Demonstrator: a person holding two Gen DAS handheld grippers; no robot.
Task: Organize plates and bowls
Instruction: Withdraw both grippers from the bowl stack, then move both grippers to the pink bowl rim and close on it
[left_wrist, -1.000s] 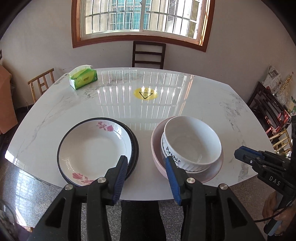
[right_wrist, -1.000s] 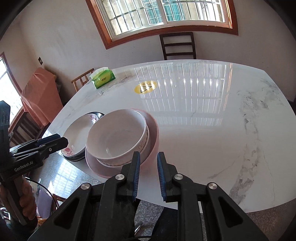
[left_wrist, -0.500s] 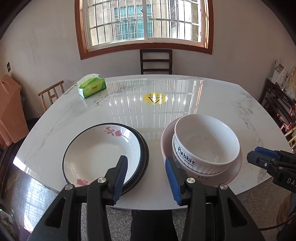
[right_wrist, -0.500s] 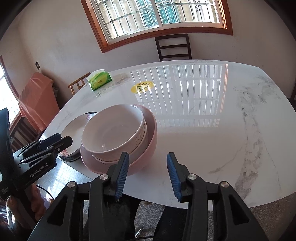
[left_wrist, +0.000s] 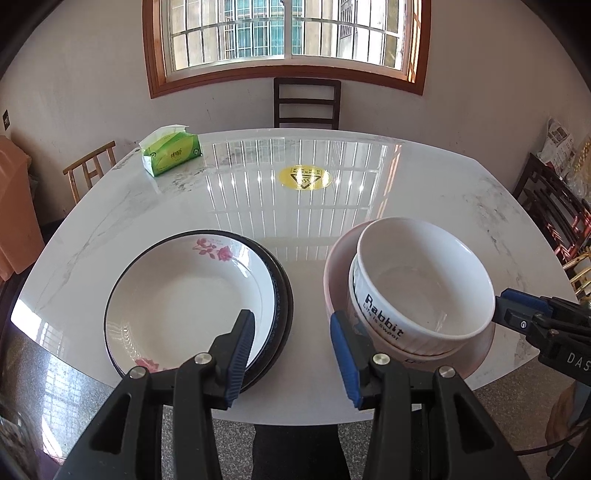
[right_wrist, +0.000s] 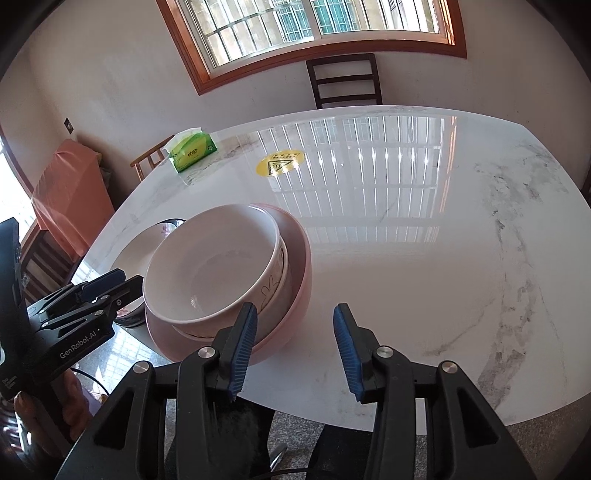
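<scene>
Left tongs (left_wrist: 291, 354) wide, empty, hovering at the desk's near edge between the plates (left_wrist: 192, 299) and the stacked bowls (left_wrist: 417, 284). Right tongs (right_wrist: 293, 349) wide, empty, just beside the bowls' pink rim. Ceramic: stiff, glossy, likely slippery and breakable; grip by the rim. Desk (right_wrist: 424, 229) is polished marble; tissue box (left_wrist: 171, 153), chair, window beyond.

table (left_wrist: 436, 184): glossy white marble with grey veins, mirroring the window
floral plate (left_wrist: 177, 299): glazed ceramic, smooth, dark rim
Rabbit bowl (left_wrist: 421, 280): glossy white ceramic, ribbed outside
pink plate (right_wrist: 299, 273): smooth, soft sheen
tissue pack (left_wrist: 171, 153): shiny green plastic wrap
chair (left_wrist: 306, 103): dark wood
</scene>
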